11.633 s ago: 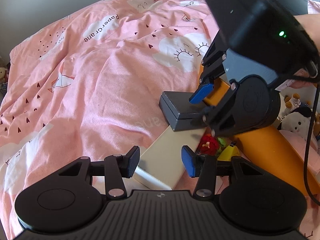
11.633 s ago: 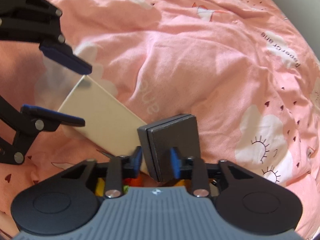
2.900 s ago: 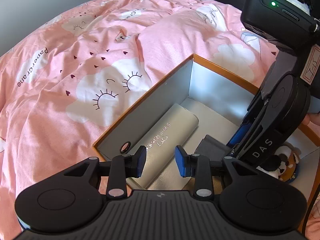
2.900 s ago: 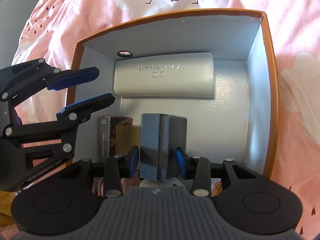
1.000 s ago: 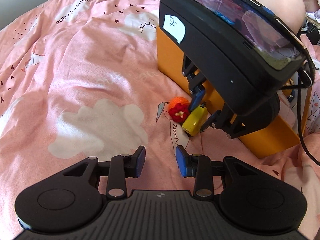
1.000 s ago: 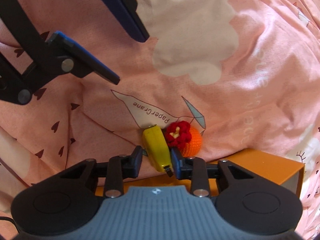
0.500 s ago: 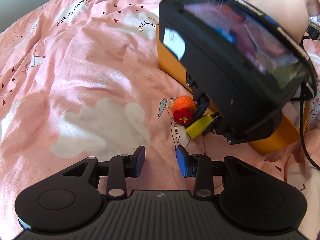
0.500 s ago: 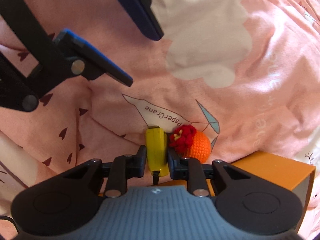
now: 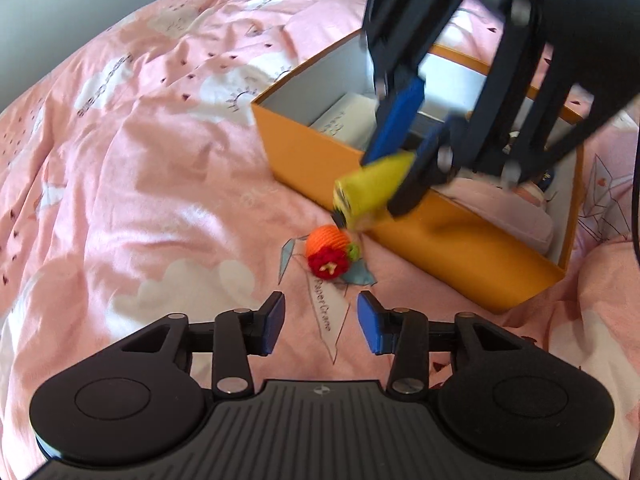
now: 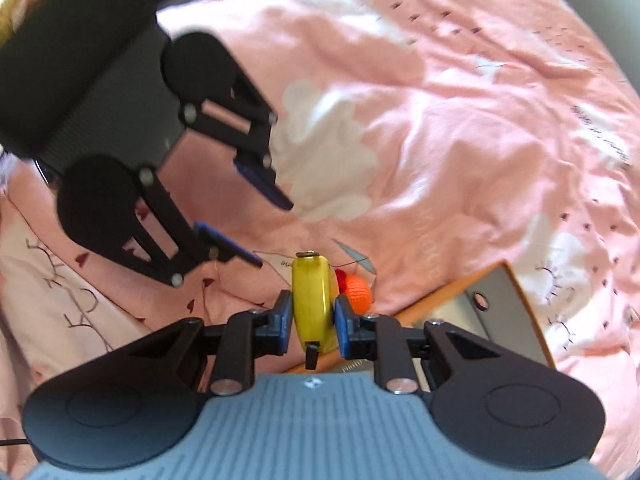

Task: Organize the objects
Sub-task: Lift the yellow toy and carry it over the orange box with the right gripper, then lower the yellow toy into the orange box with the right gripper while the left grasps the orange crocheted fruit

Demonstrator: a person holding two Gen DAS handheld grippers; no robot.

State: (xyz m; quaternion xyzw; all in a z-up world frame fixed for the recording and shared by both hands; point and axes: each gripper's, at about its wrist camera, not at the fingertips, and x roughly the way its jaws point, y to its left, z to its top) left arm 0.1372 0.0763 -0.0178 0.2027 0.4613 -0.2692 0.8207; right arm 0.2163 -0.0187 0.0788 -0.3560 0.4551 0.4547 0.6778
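Note:
My right gripper (image 10: 311,322) is shut on a small yellow object (image 10: 310,300) and holds it above the bed, beside the orange box (image 9: 420,232); it also shows in the left wrist view (image 9: 372,192). An orange crocheted ball with a red flower (image 9: 330,252) lies on the pink bedspread, just in front of my left gripper (image 9: 319,326), which is open and empty. The ball shows behind the yellow object in the right wrist view (image 10: 356,288).
The orange box has grey inner walls (image 9: 320,80) and holds a white case (image 9: 340,116) and other items, partly hidden by the right gripper. The pink cloud-patterned bedspread (image 9: 140,160) spreads to the left. A box corner (image 10: 500,300) shows in the right wrist view.
My right gripper has closed on the yellow object and lifted it off the bed, up toward the box. The orange ball stays on the bedspread. The left gripper stays open.

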